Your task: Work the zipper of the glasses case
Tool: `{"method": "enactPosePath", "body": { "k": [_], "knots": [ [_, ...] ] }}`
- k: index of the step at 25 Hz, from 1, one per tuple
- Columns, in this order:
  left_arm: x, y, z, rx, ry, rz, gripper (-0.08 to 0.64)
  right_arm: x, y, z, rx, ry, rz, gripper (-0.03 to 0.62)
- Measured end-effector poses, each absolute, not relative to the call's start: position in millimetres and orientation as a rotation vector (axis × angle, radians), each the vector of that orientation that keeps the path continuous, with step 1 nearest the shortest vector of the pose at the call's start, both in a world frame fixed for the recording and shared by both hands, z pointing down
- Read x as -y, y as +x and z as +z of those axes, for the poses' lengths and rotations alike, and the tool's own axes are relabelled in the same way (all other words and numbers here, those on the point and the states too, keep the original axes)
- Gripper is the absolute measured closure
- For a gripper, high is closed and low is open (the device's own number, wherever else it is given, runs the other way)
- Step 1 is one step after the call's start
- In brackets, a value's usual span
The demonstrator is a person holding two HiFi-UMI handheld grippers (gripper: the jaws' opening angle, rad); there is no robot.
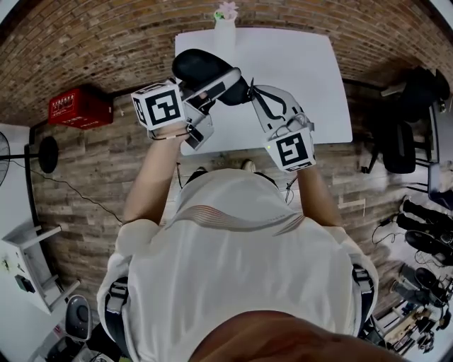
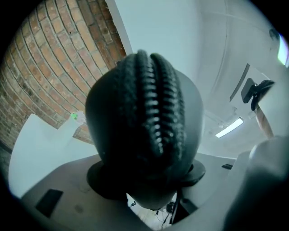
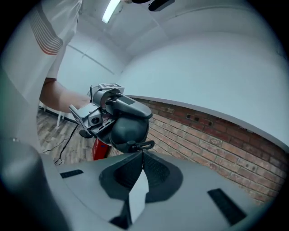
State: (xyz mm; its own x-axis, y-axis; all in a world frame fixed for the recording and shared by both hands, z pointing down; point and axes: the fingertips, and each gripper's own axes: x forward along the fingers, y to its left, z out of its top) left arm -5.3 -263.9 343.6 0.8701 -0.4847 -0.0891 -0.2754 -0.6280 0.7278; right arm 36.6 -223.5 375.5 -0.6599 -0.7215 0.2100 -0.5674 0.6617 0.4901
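Observation:
A black glasses case [image 1: 195, 65] is held in the air over the white table [image 1: 297, 78]. My left gripper [image 1: 216, 83] is shut on the case's body. In the left gripper view the case [image 2: 144, 122] fills the middle, its zipper teeth [image 2: 156, 108] running up its ridge between my jaws [image 2: 149, 177]. My right gripper [image 1: 248, 92] reaches the case's near right end. In the right gripper view its shut jaws [image 3: 142, 155] meet at the small black zipper pull [image 3: 143, 145] on the end of the case [image 3: 128, 128], pinching its lower edge.
A white vase with a pink flower [image 1: 225, 20] stands at the table's far edge. A red crate [image 1: 79, 106] and a fan stand [image 1: 46, 152] are on the floor at left. A black chair [image 1: 400, 134] and cluttered gear are at right.

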Motion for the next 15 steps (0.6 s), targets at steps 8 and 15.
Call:
{"method": "enactPosePath", "body": {
  "k": [8,15],
  "knots": [
    [253,-7,356,0.441,2.294,-0.222,0.288,216,27,387,2.481,0.93,-0.617,0.538],
    [230,2,363,0.312,2.273,-0.167,0.288,208,22,378,2.536,0.883,-0.619,0.538]
  ]
}}
